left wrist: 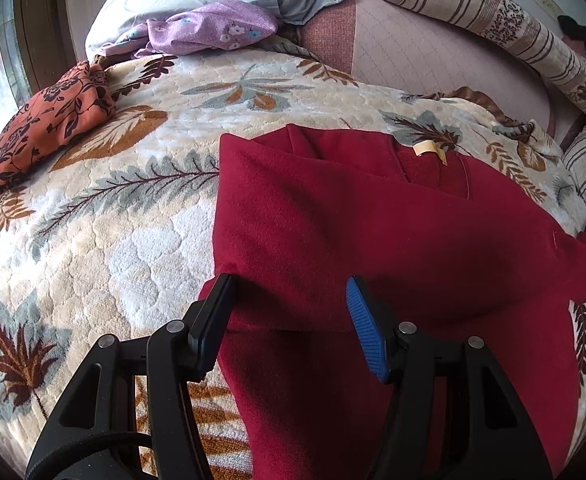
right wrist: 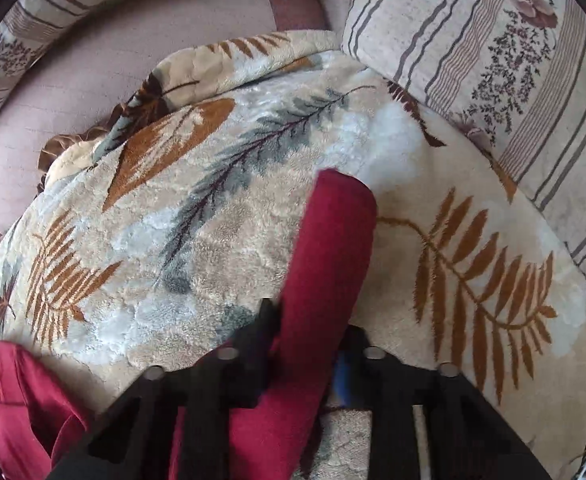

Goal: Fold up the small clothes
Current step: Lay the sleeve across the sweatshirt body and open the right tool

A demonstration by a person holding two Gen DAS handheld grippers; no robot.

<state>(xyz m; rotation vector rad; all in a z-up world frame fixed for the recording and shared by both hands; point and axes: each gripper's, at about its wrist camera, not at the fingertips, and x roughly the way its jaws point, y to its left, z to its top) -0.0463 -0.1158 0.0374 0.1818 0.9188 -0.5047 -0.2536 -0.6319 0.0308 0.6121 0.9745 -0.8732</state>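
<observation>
Red garment (left wrist: 373,220) lies spread on the leaf-print blanket (left wrist: 113,240), neck label at its far edge, partly folded: a flap overlaps the body on the side toward the orange floral cloth (left wrist: 49,124).

Left gripper (left wrist: 289,300) hangs over the garment's near hem, jaws spread, nothing pinched; cloth lies below and between the pads, contact unclear.

Right gripper (right wrist: 309,320) is pinched shut on the garment's sleeve (right wrist: 333,240). The sleeve runs out past the fingertips, long axis pointing away from the garment body and toward the striped cushion (right wrist: 493,60); the body sits off to the gripper's left.

Judgement: the right hand does the next move, carrying the sleeve back across the body toward the left gripper. Left is nearer the hem and placed to pin it. Risk: the sleeve end droops and folds crooked.
</observation>
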